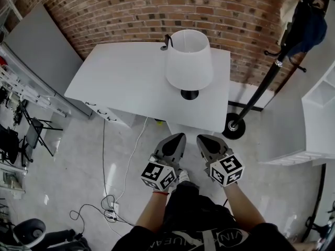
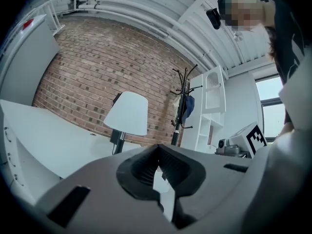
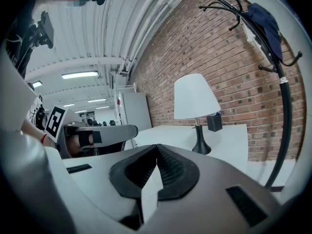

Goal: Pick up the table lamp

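**Head view, looking steeply down.** The table lamp (image 1: 189,61) has a white shade, a dark stem and a round dark base. It stands upright on the white desk (image 1: 125,82), toward the desk's 2 o'clock corner and close to the brick wall (image 1: 157,9). A small dark holder (image 1: 166,42) sits just beside the shade, at its 10 o'clock. You hold your left tool (image 1: 177,140) and right tool (image 1: 205,140) side by side near the desk's front edge. Both point to 12 o'clock, with the lamp ahead and well apart from either. A black coat stand (image 1: 261,82) rises from the floor at 2 o'clock of your tools.

**Left gripper view.** Your left tool's jaws meet tip to tip, with nothing between them. The lamp shows at 11 o'clock above them.

**Right gripper view.** Your right tool's jaws are likewise pressed together and empty. The lamp shows at 1 o'clock.
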Action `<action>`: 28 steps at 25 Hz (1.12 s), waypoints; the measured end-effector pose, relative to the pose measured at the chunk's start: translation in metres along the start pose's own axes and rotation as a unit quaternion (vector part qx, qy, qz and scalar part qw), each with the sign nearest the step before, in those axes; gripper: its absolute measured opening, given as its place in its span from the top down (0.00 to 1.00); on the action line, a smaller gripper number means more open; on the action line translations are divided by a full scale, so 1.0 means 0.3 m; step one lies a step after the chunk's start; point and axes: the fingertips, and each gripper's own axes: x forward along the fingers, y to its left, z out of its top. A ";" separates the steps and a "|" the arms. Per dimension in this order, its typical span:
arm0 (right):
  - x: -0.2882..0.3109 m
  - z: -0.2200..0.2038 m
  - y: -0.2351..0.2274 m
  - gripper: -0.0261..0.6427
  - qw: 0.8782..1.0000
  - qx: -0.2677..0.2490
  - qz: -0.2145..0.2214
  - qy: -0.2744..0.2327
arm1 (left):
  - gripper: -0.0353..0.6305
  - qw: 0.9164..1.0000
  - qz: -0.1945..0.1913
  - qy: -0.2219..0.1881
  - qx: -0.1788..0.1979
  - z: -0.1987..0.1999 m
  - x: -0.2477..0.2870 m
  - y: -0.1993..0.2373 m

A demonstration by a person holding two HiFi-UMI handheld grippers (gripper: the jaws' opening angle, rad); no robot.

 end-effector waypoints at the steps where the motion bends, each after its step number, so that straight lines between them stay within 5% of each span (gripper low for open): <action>1: 0.014 0.002 -0.010 0.96 1.000 -0.001 0.000 0.001 | 0.94 1.000 -0.001 -0.001 -0.002 0.001 0.017 0.011; 15: 0.212 0.016 -0.173 0.96 0.999 0.019 -0.020 0.018 | 0.94 0.998 -0.057 0.035 0.005 -0.016 0.217 0.123; 28: 0.370 0.026 -0.325 0.96 0.998 0.010 -0.059 0.034 | 0.94 0.993 -0.108 0.039 -0.026 -0.020 0.383 0.251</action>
